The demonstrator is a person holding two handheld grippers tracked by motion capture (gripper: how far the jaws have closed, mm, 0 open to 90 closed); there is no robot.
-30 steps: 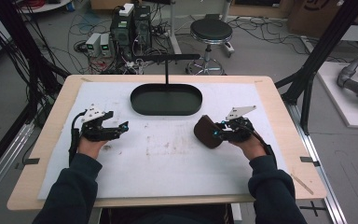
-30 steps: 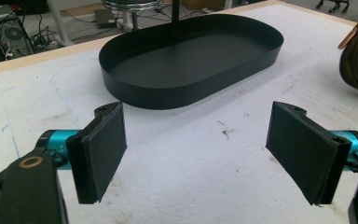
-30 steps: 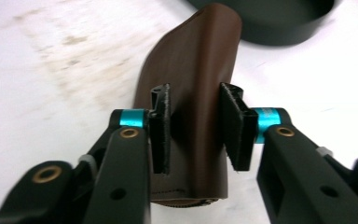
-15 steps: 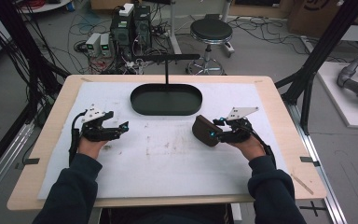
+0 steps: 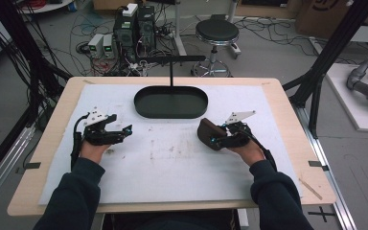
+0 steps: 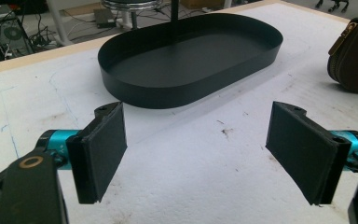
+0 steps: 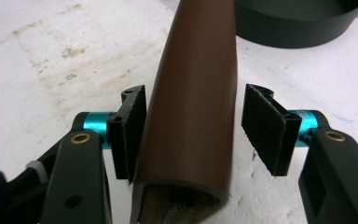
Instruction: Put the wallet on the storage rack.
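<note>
Nearest me, my forearms come in low over the white mat (image 5: pixel 182 167), one hand behind each tool. My left gripper (image 6: pixel 200 151) hovers over bare mat with its jaws spread wide and nothing between them; I judge it's idling there so it stays out of the way while the right side works. Across on the right, my right gripper (image 7: pixel 193 128) straddles the brown leather pouch (image 7: pixel 191 93): the jaws have just been opening, and the pouch stands between them, the left pad (image 7: pixel 133 123) right up against the leather, perhaps just touching, and the right pad (image 7: pixel 268 128) clearly off it with a gap showing. So the jaws are apart, not clamped; to my eye this reads as a release, the pouch set down on the mat. From the high view the pouch (image 5: pixel 210 133) sits at the jaw tips, a little right of centre, just near of the tray. In the left gripper view its brass zipper (image 6: pixel 344 35) shows along one edge. Farther off lies the black oval tray (image 5: pixel 146 103), empty, with a thin upright post behind its far rim. It's the likeliest place for the pouch, I'd guess, which hasn't reached it yet.
</note>
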